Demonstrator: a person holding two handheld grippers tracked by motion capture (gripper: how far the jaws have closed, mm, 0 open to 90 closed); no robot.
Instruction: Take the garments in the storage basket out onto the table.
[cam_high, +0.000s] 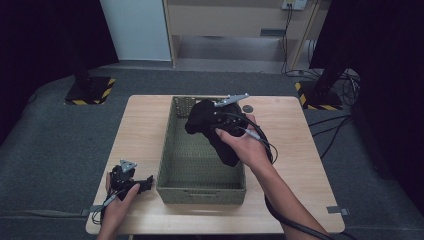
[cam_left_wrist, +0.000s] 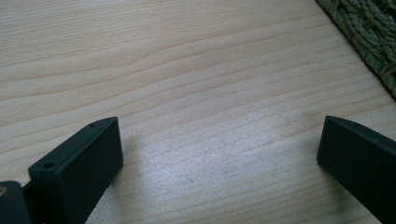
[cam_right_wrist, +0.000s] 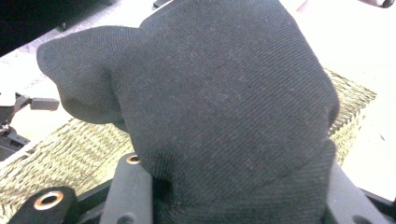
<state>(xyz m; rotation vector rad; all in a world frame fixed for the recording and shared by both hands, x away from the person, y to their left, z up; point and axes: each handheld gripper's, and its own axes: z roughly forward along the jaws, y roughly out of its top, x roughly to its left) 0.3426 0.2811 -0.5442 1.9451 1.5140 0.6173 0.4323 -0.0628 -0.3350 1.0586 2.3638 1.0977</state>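
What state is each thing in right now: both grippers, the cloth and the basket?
right gripper: shut on the black cloth, held above the basket.
black cloth: bunched between the jaws, one end hanging down into the basket.
woven basket: upright on the table, open-topped, its floor bare.
left gripper: jaws open with nothing between them, low over the table beside the basket.
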